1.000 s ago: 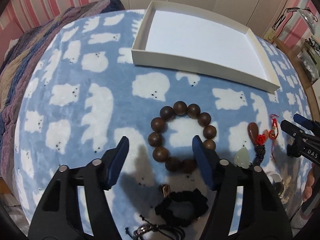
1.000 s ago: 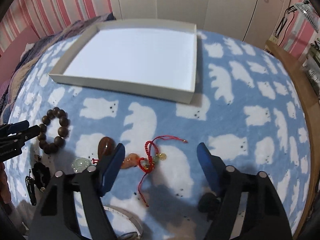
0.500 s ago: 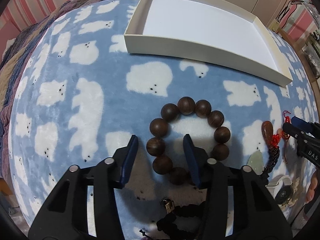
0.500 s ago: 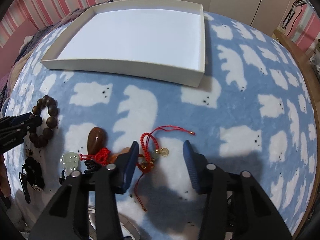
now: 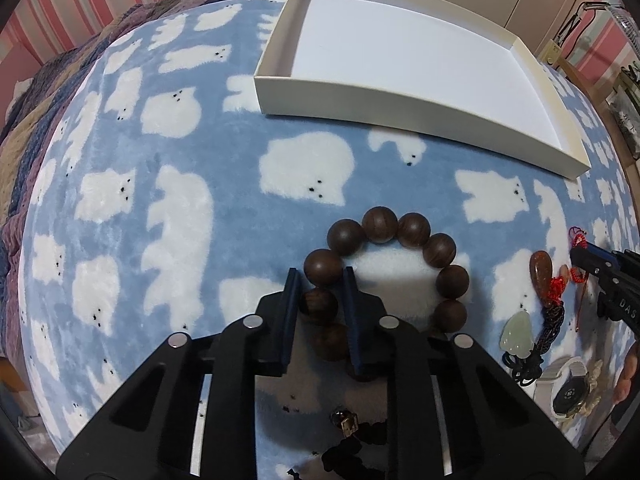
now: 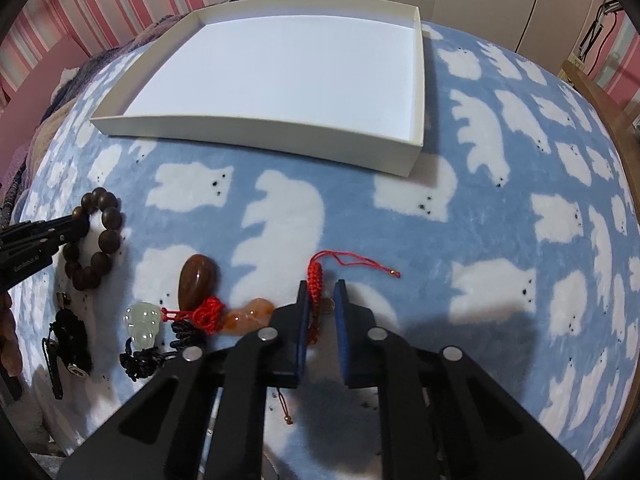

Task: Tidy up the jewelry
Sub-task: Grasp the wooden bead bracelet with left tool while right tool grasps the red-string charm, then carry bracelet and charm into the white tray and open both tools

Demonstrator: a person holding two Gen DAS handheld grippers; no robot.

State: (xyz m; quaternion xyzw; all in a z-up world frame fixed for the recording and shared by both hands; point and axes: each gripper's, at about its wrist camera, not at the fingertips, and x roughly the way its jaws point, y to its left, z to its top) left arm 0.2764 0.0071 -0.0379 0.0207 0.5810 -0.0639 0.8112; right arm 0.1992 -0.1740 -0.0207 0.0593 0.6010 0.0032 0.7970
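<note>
Jewelry pieces lie spread on a blue blanket (image 5: 224,208) with white bear shapes, in front of a shallow white box (image 5: 420,104) whose white floor is bare. Wooden bead bracelet (image 5: 400,264) sits on the blanket near the box's front wall. Left gripper (image 5: 320,280) points steeply down at it, fingers closing, one dark bead of the bracelet's left side between the blue pads, pads look to be touching it on both sides. In the right wrist view the same bracelet (image 6: 100,236) is far left with the left gripper's tip over it. Red cord bracelet (image 6: 320,276) lies mid-blanket, braided knot part between the fingers of the right gripper (image 6: 322,286); fingers closing and nearly together, the left pad against the braid, a narrow gap on the right side, so grip not certain. Red cord tail runs out to the right, ends in a small bead. Left of it: brown teardrop stone (image 6: 196,280), orange carved stone (image 6: 248,316), pale green carved pendant (image 6: 142,324) on black braided cord, red knot between them. Black cord piece (image 6: 68,340) lies further left. A watch (image 5: 568,388) lies at the right edge of the left wrist view.
</note>
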